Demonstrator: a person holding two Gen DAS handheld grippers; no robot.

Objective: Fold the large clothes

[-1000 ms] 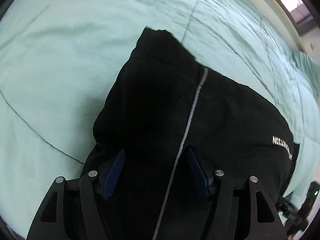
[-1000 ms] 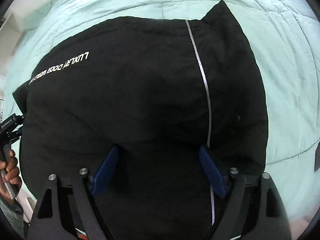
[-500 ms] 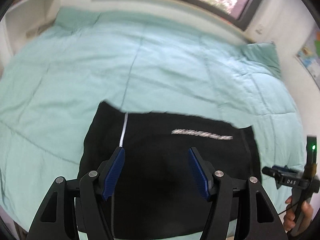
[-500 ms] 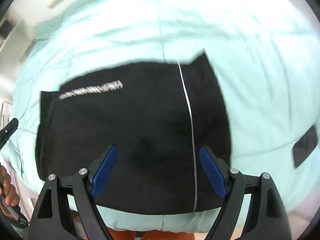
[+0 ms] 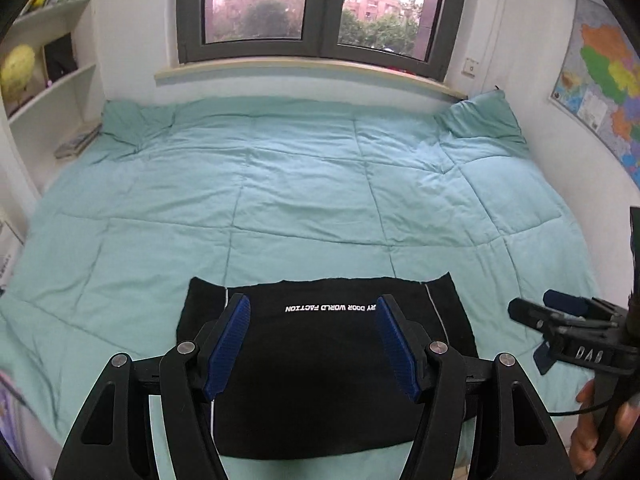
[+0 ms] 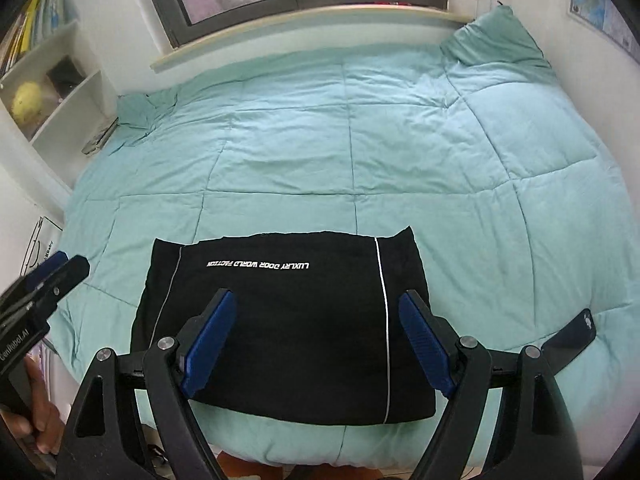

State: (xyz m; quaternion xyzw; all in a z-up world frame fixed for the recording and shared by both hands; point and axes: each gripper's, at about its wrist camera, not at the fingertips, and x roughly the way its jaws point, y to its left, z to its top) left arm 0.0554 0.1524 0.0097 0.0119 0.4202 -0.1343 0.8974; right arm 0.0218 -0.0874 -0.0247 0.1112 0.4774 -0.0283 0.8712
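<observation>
Left wrist view had the left gripper [image 5: 314, 344] spread wide, holding nothing, over the folded black garment [image 5: 320, 384] at lower centre on the teal quilt [image 5: 304, 200]. Right gripper [image 6: 320, 344] was gaping too.

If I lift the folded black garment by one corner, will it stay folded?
Probably not. The black garment is soft cloth lying in flat layers on the quilt, so it would likely droop and unfold. Its edges look limp, not stiff. Supporting it from both sides seems safer; both grippers are open above it.
</observation>
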